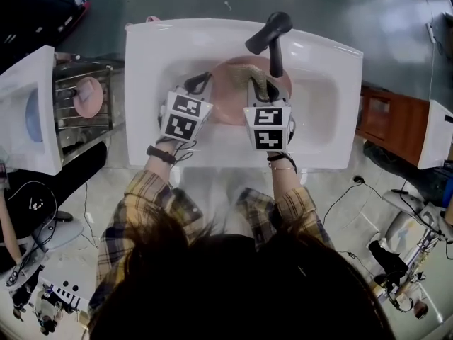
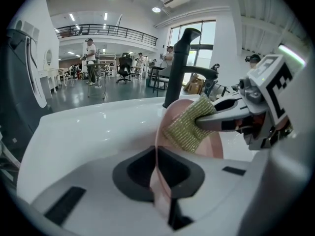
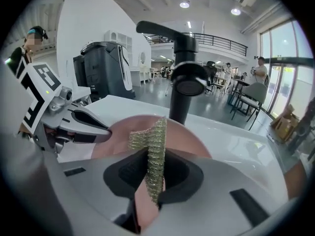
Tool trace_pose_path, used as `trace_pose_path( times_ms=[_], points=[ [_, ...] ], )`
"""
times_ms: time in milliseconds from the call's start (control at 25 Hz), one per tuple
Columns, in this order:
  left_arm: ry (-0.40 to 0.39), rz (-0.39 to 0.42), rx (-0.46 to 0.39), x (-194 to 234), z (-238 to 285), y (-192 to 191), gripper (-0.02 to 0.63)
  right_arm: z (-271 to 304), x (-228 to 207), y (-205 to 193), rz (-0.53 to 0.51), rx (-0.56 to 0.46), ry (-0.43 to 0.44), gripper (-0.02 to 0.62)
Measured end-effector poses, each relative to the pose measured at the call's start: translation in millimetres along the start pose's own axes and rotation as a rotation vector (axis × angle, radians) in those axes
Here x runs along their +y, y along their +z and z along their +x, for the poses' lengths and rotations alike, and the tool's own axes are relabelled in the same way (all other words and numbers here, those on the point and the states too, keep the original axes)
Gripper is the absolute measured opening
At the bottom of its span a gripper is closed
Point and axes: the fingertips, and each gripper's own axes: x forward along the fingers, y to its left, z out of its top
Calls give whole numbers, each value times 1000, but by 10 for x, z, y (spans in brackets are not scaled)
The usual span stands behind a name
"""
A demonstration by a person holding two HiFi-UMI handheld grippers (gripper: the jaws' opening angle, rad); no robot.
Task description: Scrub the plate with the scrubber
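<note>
- The left gripper [image 1: 201, 83] is clamped narrowly on the rim of the round pink plate [image 1: 230, 101]; in the left gripper view the rim runs straight into the closed jaws of this gripper [image 2: 158, 173].
- The right gripper [image 1: 256, 85] is closed on the olive-gold mesh scrubber [image 1: 259, 89]; the right gripper view shows the mesh standing up out of the pinched jaws.
- The plate sits inside the white sink basin [image 1: 322, 83], below the black tap [image 1: 272, 37], with its face turned up toward the person.
- The scrubber [image 2: 189, 127] appears to rest against the right part of the plate's face.
- Both forearms, in plaid sleeves, reach forward side by side over the basin's front edge.
- Both grippers slant downward into the basin, marker cubes facing up, the left at the plate's left edge and the right at its right part.
- A dark band circles the left wrist [image 1: 161, 154].
</note>
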Motion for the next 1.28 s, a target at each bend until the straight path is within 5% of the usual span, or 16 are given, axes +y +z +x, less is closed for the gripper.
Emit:
trace_pose_path(
  times_ms=[400,600,800,1280],
  points=[
    [6,-13,3,51,-7,-37,23,337,324,82,-141,48,37,72],
    [5,-18,11,73,8,-76,23,351,448,-197,-110,120,103,72],
    [11,-2,17,94,38,-37,22,364,743,-693,-226,287,180,71],
    [-22,11,36,26,124,-45,21,246,327,-1070,-312,435,174,74]
  ],
)
